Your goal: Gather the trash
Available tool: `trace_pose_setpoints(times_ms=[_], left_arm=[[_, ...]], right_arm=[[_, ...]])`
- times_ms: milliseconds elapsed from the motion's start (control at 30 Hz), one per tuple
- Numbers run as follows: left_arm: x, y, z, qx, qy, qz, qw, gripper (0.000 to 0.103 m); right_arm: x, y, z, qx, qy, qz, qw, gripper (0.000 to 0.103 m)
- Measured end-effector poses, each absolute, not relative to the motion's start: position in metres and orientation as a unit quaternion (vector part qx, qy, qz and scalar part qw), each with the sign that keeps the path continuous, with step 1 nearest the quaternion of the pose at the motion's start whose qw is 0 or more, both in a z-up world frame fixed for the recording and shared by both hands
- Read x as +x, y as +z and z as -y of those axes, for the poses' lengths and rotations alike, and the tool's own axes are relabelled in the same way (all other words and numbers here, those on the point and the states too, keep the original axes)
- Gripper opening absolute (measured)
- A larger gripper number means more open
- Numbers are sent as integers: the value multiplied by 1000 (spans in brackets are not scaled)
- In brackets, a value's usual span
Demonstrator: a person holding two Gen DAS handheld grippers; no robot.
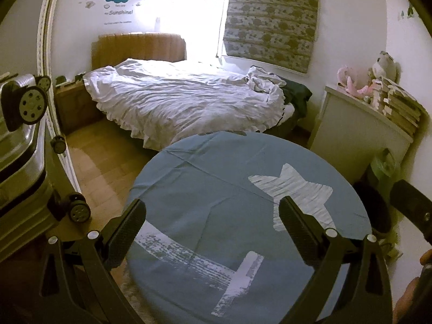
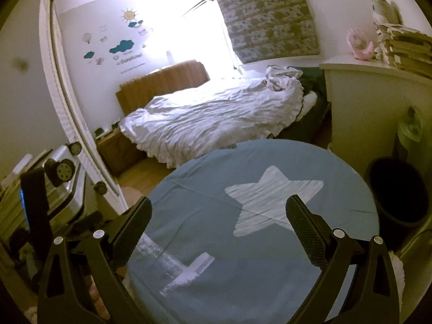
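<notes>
My left gripper [image 1: 212,203] is open over a round table [image 1: 205,189] covered in a blue cloth with a white star. Nothing is between its fingers. My right gripper [image 2: 219,202] is also open and empty above the same table [image 2: 337,167], near the star. No loose trash shows on the cloth in either view. A dark round bin [image 2: 399,189] stands on the floor just right of the table and appears again as the dark bin [image 1: 374,208] in the left wrist view. One black finger [image 1: 410,199] of the right gripper shows at the right edge there.
A bed [image 1: 183,100] with a rumpled white duvet lies beyond the table. A white cabinet [image 2: 372,102] with stacked books and plush toys stands at the right, with a green bag-like thing [image 2: 410,129] by it. A silver suitcase [image 1: 21,148] stands at the left by the door frame.
</notes>
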State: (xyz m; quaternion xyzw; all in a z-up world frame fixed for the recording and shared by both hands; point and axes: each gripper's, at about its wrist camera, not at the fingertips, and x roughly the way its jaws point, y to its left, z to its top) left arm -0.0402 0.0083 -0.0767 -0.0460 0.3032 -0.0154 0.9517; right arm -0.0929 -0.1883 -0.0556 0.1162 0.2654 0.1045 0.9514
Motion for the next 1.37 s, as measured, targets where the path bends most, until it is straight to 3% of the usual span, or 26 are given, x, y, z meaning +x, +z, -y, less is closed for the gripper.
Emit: trace_pose_setpoints(times_ms=[533, 900, 1367], left_arm=[[-47, -73, -9, -49, 7, -296, 954, 98], [-62, -59, -14, -43, 29, -237, 970, 98], [-57, -62, -22, -68, 22, -261, 963, 98]], right_arm=[[-88, -65, 190, 121, 113, -271, 948, 98], [-87, -68, 183, 98, 105, -267, 953, 98], [-82, -72, 175, 93, 109, -279, 950, 98]])
